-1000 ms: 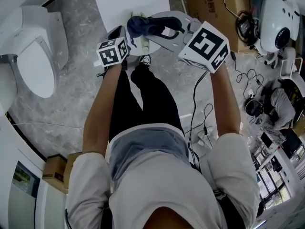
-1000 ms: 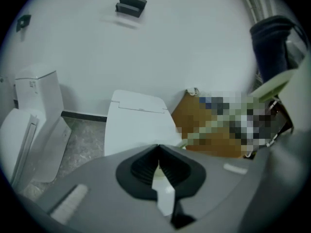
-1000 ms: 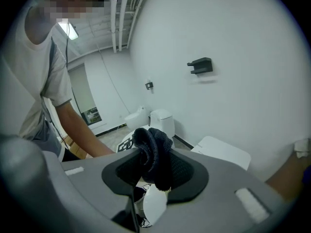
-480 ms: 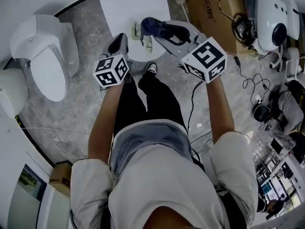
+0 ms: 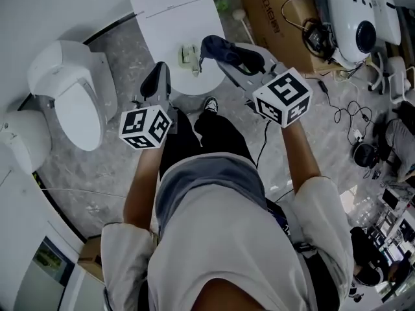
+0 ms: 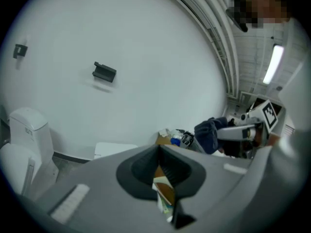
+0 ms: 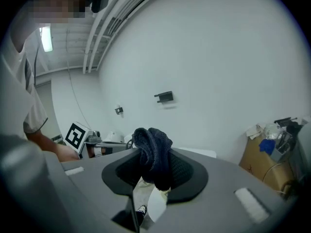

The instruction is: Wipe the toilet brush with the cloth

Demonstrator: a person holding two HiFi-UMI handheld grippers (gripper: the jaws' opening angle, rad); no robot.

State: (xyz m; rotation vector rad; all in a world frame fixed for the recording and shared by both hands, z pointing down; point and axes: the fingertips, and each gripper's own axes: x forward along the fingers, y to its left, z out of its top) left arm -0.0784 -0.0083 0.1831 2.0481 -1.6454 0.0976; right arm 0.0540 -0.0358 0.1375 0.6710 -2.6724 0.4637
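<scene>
Two grippers: the left hand-held gripper (image 5: 160,71) and the right hand-held gripper (image 5: 220,53). One dark cloth (image 5: 211,43). One toilet (image 5: 71,102), upper left. Two boxes: one cardboard box (image 5: 272,5) at top, another lower left.

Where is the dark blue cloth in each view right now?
Head view: dark blue cloth top centre, in the right hand-held gripper.
Left gripper view: the cloth right of centre.
Right gripper view: the cloth centre, between its jaws.
Shared landmark: brown cardboard box.

left hand-held gripper (image 5: 161,71) closed, right hand-held gripper (image 5: 225,62) clamping cloth (image 5: 219,45)
</scene>
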